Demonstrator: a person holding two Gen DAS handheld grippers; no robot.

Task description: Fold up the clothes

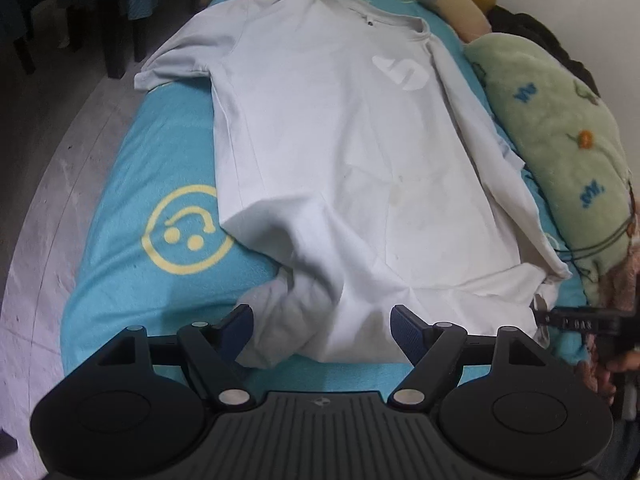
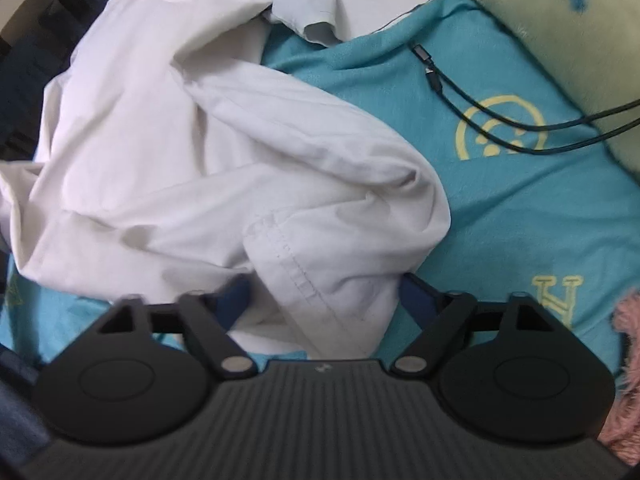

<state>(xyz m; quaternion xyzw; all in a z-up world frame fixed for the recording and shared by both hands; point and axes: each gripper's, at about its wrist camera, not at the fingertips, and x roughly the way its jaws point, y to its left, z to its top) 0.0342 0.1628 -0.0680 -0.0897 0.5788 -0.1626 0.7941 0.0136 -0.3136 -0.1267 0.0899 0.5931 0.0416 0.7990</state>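
Note:
A white T-shirt [image 1: 340, 152] lies front up on a turquoise bed sheet [image 1: 132, 280], collar at the far end, a pale logo on its chest. Its right side is folded inward. My left gripper [image 1: 322, 320] is open, its jaws either side of the bunched near-left hem. In the right wrist view the shirt [image 2: 192, 152] is rumpled, and its stitched hem corner [image 2: 304, 276] lies between the open jaws of my right gripper [image 2: 324, 292]. The right gripper also shows at the right edge of the left wrist view [image 1: 580, 322].
A green fleece blanket [image 1: 560, 136] lies along the bed's right side. Black cables [image 2: 500, 120] cross the sheet near it. A pink fuzzy cloth [image 2: 628, 344] sits at the right. The grey floor [image 1: 52, 208] and dark furniture legs [image 1: 116, 40] are left of the bed.

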